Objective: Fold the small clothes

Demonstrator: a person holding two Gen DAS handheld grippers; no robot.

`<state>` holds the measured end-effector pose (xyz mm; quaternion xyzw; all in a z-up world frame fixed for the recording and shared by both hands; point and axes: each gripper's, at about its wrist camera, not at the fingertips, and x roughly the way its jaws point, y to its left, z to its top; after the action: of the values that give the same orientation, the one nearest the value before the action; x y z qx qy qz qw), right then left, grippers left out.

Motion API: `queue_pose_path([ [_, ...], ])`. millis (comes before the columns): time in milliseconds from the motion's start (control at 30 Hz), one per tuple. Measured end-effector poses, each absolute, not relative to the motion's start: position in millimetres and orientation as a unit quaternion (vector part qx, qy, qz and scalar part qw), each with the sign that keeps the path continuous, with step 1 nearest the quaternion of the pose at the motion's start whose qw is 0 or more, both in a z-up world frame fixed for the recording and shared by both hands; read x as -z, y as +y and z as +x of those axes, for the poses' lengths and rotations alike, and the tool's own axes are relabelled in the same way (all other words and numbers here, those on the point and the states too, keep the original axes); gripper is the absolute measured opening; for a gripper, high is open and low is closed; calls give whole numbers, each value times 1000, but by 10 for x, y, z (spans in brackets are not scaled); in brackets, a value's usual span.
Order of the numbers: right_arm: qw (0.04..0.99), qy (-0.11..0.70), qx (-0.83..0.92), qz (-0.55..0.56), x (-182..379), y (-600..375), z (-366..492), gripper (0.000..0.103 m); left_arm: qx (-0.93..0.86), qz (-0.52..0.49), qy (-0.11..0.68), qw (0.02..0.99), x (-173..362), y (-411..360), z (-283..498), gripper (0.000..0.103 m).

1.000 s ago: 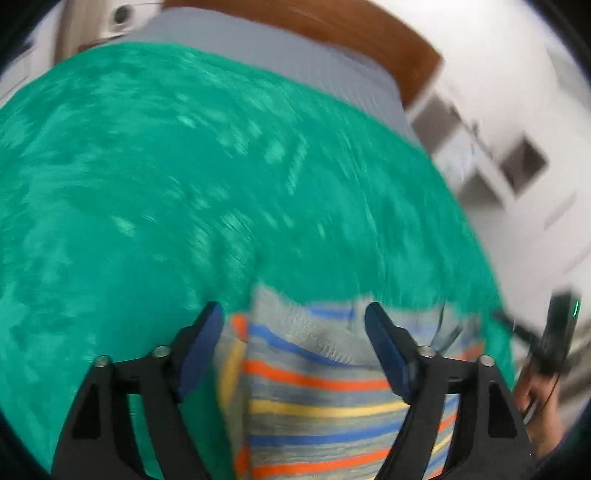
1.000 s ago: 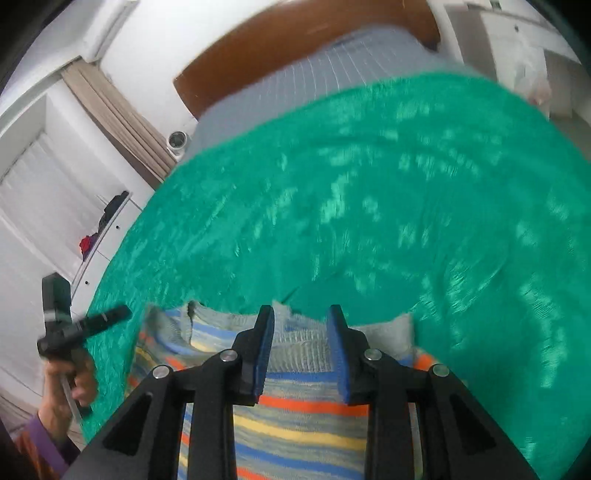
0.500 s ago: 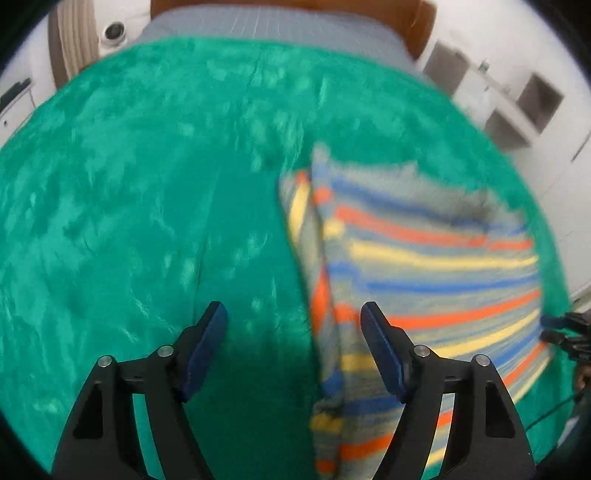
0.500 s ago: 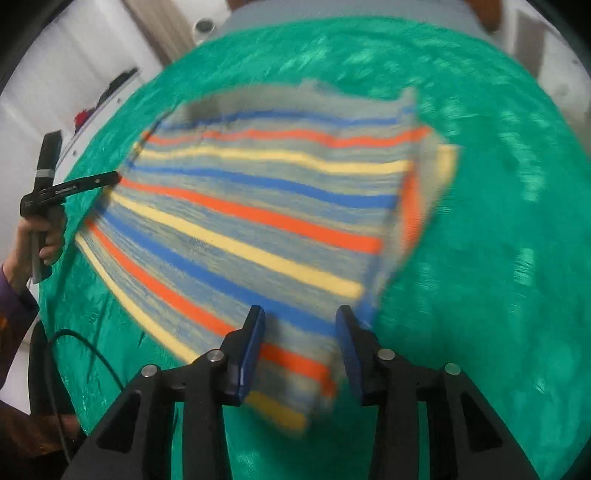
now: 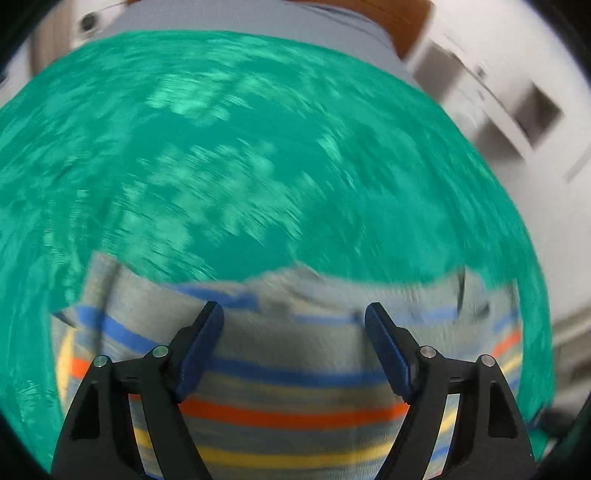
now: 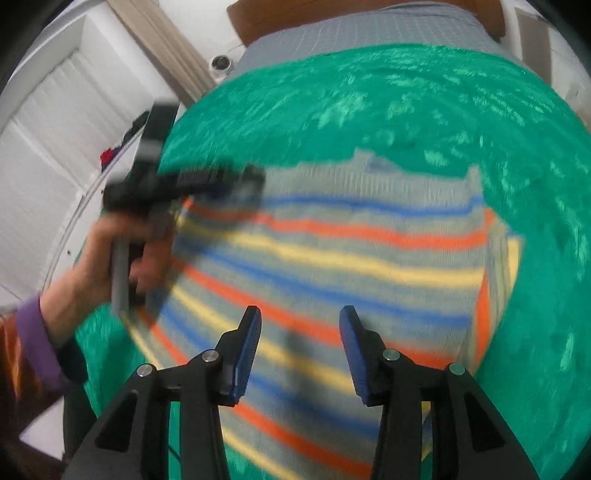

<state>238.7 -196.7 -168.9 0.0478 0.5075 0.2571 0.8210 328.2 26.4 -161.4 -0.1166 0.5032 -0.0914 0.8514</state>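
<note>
A small grey knit sweater (image 6: 351, 251) with blue, orange and yellow stripes lies spread flat on a green blanket (image 6: 406, 99). My right gripper (image 6: 300, 318) is open and empty, hovering over the sweater's near part. In the left wrist view the sweater (image 5: 295, 369) fills the lower half. My left gripper (image 5: 294, 314) is open and empty above its grey top band. The left gripper also shows in the right wrist view (image 6: 236, 184), blurred, held in a hand over the sweater's far left corner.
The green blanket (image 5: 240, 166) covers a bed with a grey sheet (image 6: 362, 29) and a brown headboard (image 6: 295, 14). White shelving (image 5: 517, 110) stands at the right, white closet doors (image 6: 55, 147) at the left.
Both grippers swung back towards the sweater's top edge. The left gripper moved from beside the sweater to over it. The right jaws opened wider. The sweater stayed flat.
</note>
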Motion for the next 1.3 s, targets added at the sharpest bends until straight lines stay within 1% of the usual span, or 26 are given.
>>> queue_pose_path([
  [67, 815, 513, -267, 32, 1740, -1976, 2210, 44, 93, -125, 490, 858, 1505, 384, 3185, 81],
  [133, 806, 526, -269, 21, 1835, -2040, 2071, 44, 111, -105, 478, 865, 1380, 481, 2948, 81],
  [233, 798, 551, -243, 9, 2037, -2319, 1775, 44, 117, -36, 470, 874, 1332, 642, 2405, 82],
  [267, 801, 548, -241, 25, 2046, -2467, 1651, 44, 112, -18, 468, 876, 1351, 685, 2241, 82],
  [367, 815, 547, -191, 27, 1939, -2666, 1458, 44, 101, 4, 463, 881, 1344, 853, 1704, 82],
  [400, 824, 532, -192, 30, 1850, -2674, 1428, 44, 104, 1, 458, 883, 1316, 863, 1510, 82],
  [467, 838, 503, -208, 41, 1654, -2610, 1395, 44, 115, -3, 451, 885, 1330, 770, 1396, 82],
  [567, 844, 474, -246, 52, 1530, -2396, 1437, 44, 134, 1, 441, 887, 1302, 529, 1210, 84],
  [633, 837, 472, -270, 63, 1631, -2317, 1512, 45, 146, 17, 445, 884, 1297, 288, 1148, 84],
  [700, 824, 502, -258, 56, 1872, -2333, 1525, 45, 163, 26, 448, 879, 1312, 101, 1126, 84],
  [733, 814, 524, -243, 56, 2033, -2410, 1488, 43, 177, 41, 449, 875, 1323, -63, 1093, 84],
  [767, 813, 526, -241, 68, 2095, -2512, 1425, 40, 188, 56, 447, 873, 1327, -196, 1071, 84],
  [800, 819, 512, -244, 87, 2061, -2645, 1312, 39, 197, 68, 445, 871, 1336, -300, 1008, 84],
  [867, 827, 513, -211, 88, 1980, -2872, 1105, 41, 226, 98, 434, 866, 1350, -621, 953, 84],
  [1000, 854, 476, -186, 97, 1758, -3302, 598, 43, 296, 144, 412, 850, 1460, -1345, 902, 84],
  [1067, 865, 454, -188, 98, 1647, -3439, 410, 44, 321, 175, 417, 832, 1596, -1728, 897, 80],
  [1100, 870, 441, -198, 100, 1581, -3487, 349, 46, 325, 192, 419, 826, 1685, -1915, 901, 76],
  [1133, 873, 427, -211, 102, 1504, -3506, 305, 52, 324, 208, 414, 825, 1745, -2053, 889, 76],
  [1167, 876, 414, -226, 102, 1450, -3528, 272, 56, 320, 219, 403, 829, 1770, -2143, 864, 76],
  [1200, 877, 406, -236, 103, 1421, -3537, 294, 63, 319, 230, 390, 832, 1785, -2229, 834, 75],
  [1233, 877, 401, -242, 105, 1403, -3546, 340, 65, 319, 238, 381, 834, 1795, -2303, 803, 64],
  [1267, 877, 398, -246, 109, 1406, -3545, 432, 65, 319, 242, 376, 835, 1798, -2341, 778, 56],
  [1300, 875, 398, -250, 116, 1413, -3551, 587, 65, 317, 249, 369, 838, 1800, -2376, 740, 36],
])
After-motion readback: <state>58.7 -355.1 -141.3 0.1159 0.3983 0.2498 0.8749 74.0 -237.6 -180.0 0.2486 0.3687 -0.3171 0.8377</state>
